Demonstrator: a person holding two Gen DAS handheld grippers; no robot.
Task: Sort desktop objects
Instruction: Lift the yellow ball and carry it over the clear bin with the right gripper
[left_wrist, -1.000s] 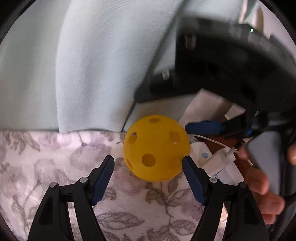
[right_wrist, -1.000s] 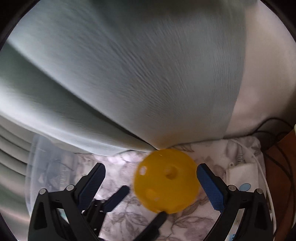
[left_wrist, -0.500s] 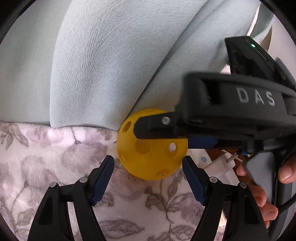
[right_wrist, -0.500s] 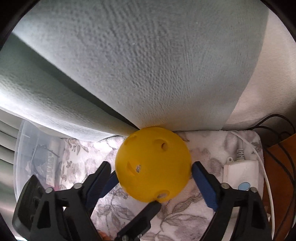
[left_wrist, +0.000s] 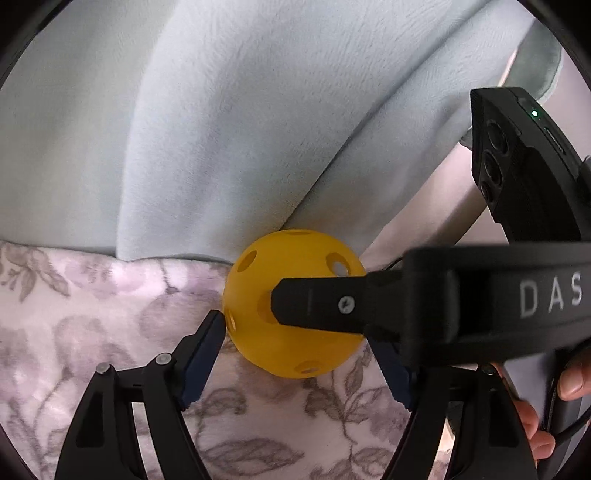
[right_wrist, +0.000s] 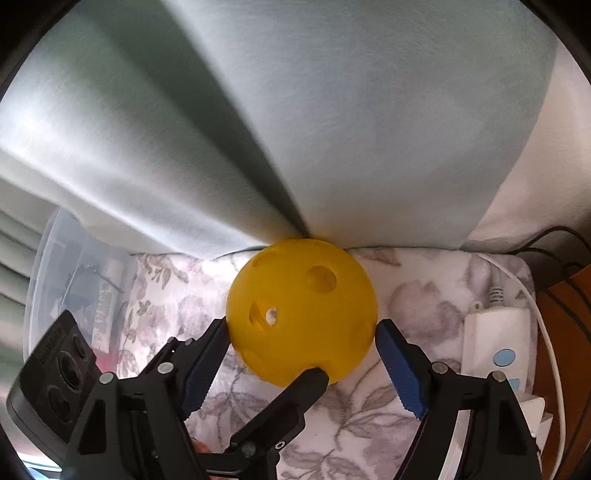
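A yellow perforated ball (right_wrist: 301, 310) rests on a floral cloth (right_wrist: 369, 417), against the foot of a pale curtain. My right gripper (right_wrist: 303, 325) has both blue pads against the ball's sides. My left gripper (left_wrist: 295, 332) is open and straddles the same ball (left_wrist: 266, 332) from another side. Its left pad (left_wrist: 207, 350) touches the ball. Its right pad is partly hidden behind the right gripper's black finger (left_wrist: 332, 306), which crosses in front of the ball. In the right wrist view, one finger of the left gripper (right_wrist: 291, 402) reaches up to the ball's underside.
The pale blue-green curtain (right_wrist: 332, 110) hangs right behind the ball. A clear plastic bin (right_wrist: 74, 288) with items stands at the left. A white power adapter (right_wrist: 495, 347) with its cable lies to the right, beside a brown wooden surface (right_wrist: 569, 332). A hand (left_wrist: 532, 424) holds the right gripper's handle.
The right gripper has moved in from behind the ball and narrowed its fingers until the pads meet the ball's sides. The left gripper has crept closer at the same opening.
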